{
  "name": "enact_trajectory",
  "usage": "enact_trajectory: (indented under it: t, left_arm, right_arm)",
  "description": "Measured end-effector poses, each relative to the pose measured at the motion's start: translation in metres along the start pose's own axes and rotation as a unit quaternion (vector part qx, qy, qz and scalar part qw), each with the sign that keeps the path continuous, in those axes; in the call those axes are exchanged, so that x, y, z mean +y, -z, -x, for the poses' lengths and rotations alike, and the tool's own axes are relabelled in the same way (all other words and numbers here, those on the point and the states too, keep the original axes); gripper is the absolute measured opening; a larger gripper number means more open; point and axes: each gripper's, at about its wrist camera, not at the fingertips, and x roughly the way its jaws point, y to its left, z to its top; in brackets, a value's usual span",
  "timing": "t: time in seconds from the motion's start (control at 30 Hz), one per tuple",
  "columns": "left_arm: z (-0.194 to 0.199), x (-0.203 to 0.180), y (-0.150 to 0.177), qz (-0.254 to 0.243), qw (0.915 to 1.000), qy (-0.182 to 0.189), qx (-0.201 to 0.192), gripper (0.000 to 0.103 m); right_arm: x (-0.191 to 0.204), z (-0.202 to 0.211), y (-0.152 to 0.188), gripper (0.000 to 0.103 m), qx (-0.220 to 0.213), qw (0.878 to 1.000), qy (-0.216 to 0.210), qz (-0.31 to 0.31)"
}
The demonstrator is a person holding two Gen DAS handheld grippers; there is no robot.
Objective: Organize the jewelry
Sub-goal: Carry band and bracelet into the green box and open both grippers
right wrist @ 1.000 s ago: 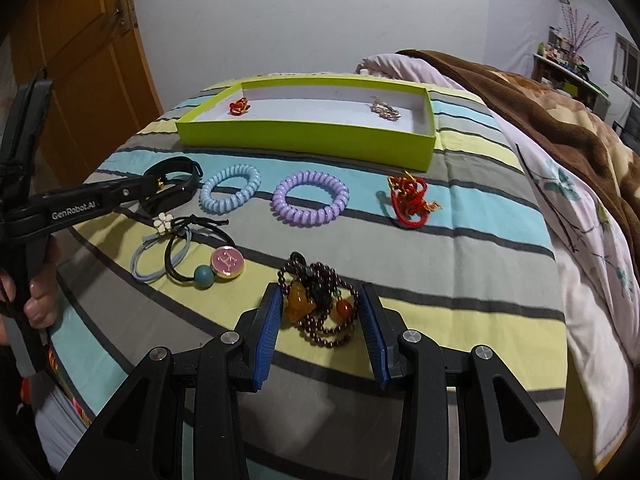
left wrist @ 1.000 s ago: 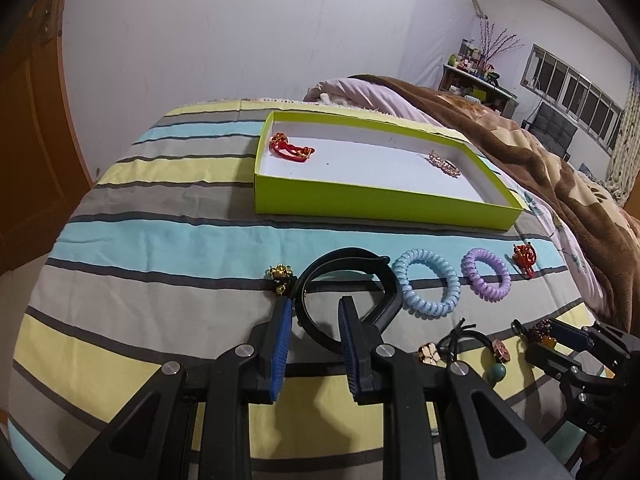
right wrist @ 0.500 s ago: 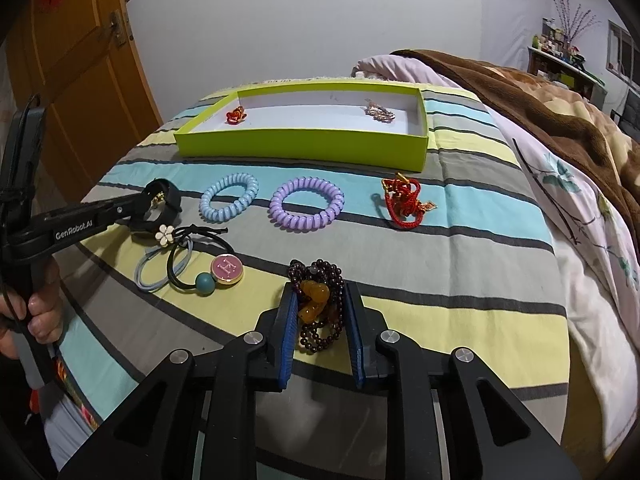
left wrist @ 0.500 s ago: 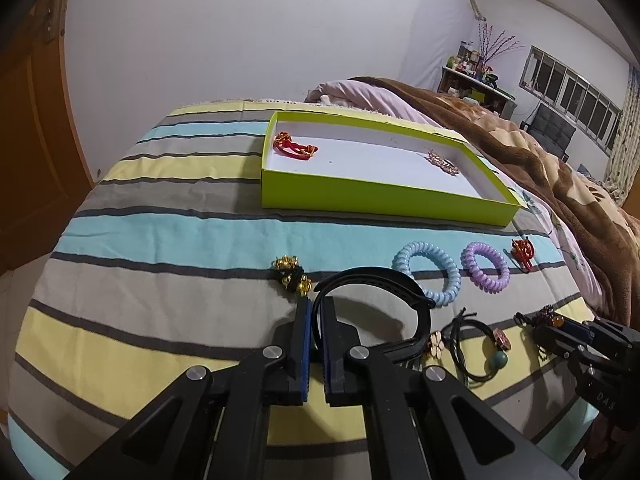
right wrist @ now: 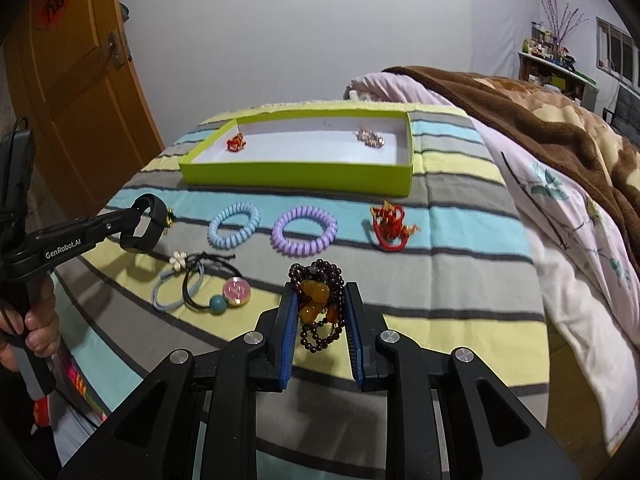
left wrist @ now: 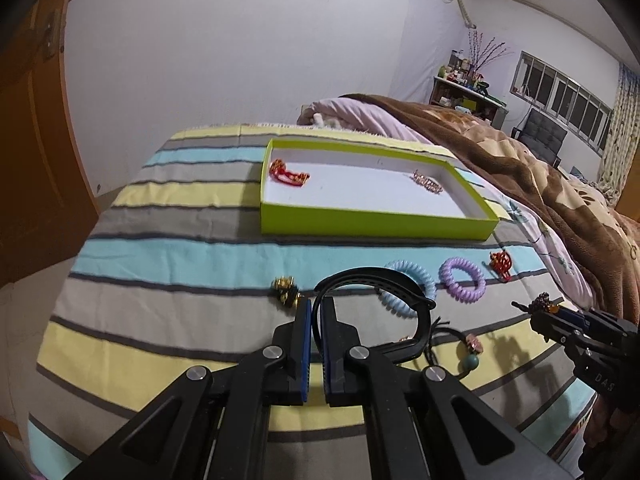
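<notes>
On the striped blanket (right wrist: 460, 264) lie 2 coil hair ties (right wrist: 234, 225), a red knot ornament (right wrist: 390, 226) and elastics, before the green tray (right wrist: 296, 178). The left gripper (left wrist: 316, 308) pinches the black bangle (left wrist: 384, 280); the right gripper (right wrist: 320, 300) clamps the bead bracelet (right wrist: 318, 296). Only the right view shows the person's hand (right wrist: 34, 330).

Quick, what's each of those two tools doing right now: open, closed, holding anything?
Left tool: closed on the black band.
Right tool: closed on the dark beaded bracelet.
</notes>
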Motion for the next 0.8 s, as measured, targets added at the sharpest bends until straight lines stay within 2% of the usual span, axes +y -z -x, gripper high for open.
enact_trajectory:
  t: [0.37, 0.63, 0.8]
  left_arm:
    - [-0.011, -0.009, -0.046, -0.038, 0.9991, -0.005, -0.017, 0.004]
    - [-0.049, -0.009, -0.092, -0.051, 0.9987, -0.006, -0.008, 0.004]
    - [-0.080, -0.007, -0.119, -0.049, 0.9988, -0.007, 0.003, 0.004]
  right_arm:
    - [-0.006, -0.009, -0.049, 0.023, -0.028, 1.000, 0.004, 0.013]
    - [-0.019, -0.034, -0.093, 0.023, -0.035, 0.999, 0.010, 0.014]
    - [-0.028, -0.062, -0.114, 0.023, -0.024, 0.999, 0.020, 0.018]
